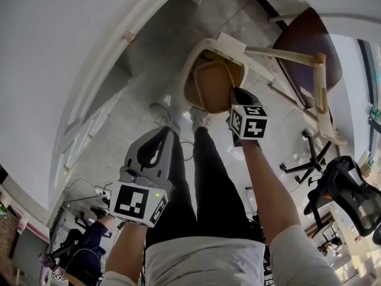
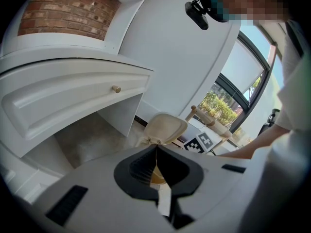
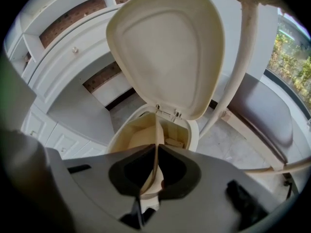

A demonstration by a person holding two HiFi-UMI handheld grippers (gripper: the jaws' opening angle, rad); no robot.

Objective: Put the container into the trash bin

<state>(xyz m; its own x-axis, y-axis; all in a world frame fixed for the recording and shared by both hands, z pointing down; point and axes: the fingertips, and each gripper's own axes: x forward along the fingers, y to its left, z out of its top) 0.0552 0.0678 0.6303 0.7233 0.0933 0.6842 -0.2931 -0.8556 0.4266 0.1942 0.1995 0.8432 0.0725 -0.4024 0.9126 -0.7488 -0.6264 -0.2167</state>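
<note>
The trash bin stands between the cabinet and the chair. The right gripper hangs over its rim

Possibly a home-like office room, white drawer cabinetry, brick backing, wooden chair, swivel chair

Head view: high up, aimed steeply down past the legs at the floor, taking in left gripper, right gripper and the open trash bin from a fair way off. Left gripper view: low and further back, facing along closed jaws toward the lid, white cabinet to the left, window to the right. Right gripper view: close in over the bin, facing the raised lid, mouth just below. Shared by all three: the bin. Chair in head and right gripper views, probably left too, too small to confirm.
</note>
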